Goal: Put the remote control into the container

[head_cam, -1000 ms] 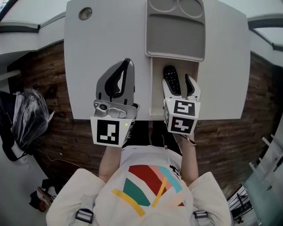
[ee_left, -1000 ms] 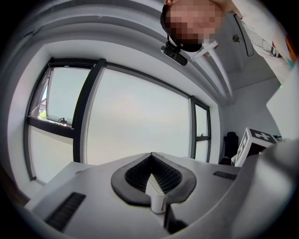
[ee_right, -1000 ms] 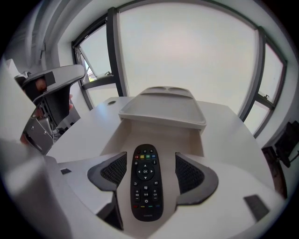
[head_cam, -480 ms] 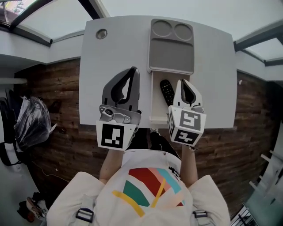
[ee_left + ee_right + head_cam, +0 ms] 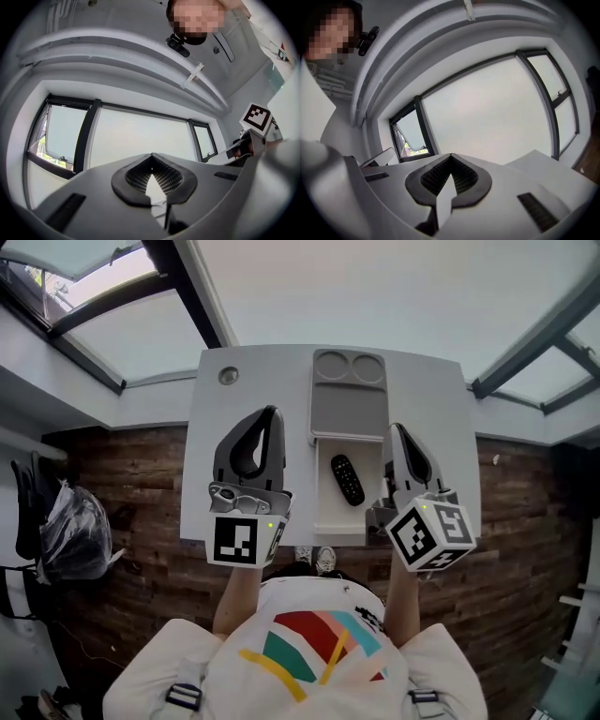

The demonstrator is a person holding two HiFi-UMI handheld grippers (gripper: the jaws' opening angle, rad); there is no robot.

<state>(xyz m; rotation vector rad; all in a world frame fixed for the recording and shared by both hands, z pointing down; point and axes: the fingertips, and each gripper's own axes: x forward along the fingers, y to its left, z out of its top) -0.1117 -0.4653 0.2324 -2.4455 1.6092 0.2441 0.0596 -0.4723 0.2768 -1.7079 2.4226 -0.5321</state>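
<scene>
The black remote control (image 5: pixel 347 479) lies slantwise inside the white open container (image 5: pixel 323 517) on the white table (image 5: pixel 441 418). My right gripper (image 5: pixel 395 429) hangs high above the container's right side, shut and empty. To the left of the container, my left gripper (image 5: pixel 271 412) is held high over the table, also shut and empty. Both gripper views point at the windows, not the table. In the left gripper view the left gripper (image 5: pixel 151 157) has its jaws closed tip to tip. The right gripper (image 5: pixel 450 157) looks the same in its own view.
A grey tray (image 5: pixel 349 413) with two round wells butts against the container's far end. A round grommet (image 5: pixel 228 376) sits at the table's far left corner. A black bag (image 5: pixel 75 532) lies on the wooden floor at the left. Dark window frames run behind the table.
Both grippers have risen well clear of the table. The right jaws, open around the remote in the container a second ago, are now shut and empty. The remote stays in the container.
</scene>
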